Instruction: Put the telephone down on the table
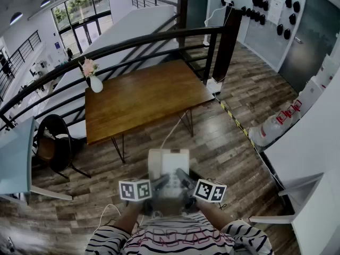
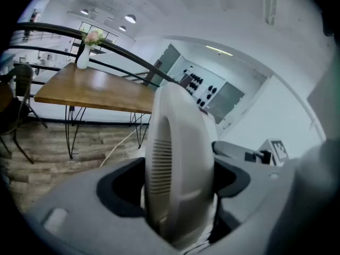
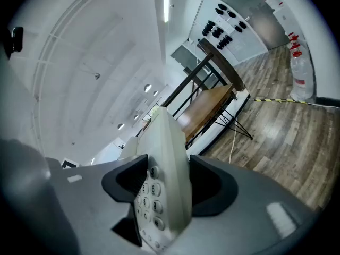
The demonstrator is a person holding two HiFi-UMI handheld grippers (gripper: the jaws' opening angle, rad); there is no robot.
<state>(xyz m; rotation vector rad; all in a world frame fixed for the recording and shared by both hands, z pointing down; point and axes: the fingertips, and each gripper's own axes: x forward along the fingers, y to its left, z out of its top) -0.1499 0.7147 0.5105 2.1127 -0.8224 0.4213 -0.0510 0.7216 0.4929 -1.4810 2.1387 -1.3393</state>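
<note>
Two tools carry the telephone: the left gripper and the right gripper each clamp one edge. The table is well apart, so one loosened grip may drop it.

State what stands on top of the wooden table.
Only a white vase of pink flowers, at the far left corner of the table. The whole top shows in the head view; nothing there is covered.

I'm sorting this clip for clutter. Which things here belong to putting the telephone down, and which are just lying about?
In the job: telephone, held by left gripper and right gripper; wooden table.
Lying about: vase of flowers, black chair, large bottles, railing.
</note>
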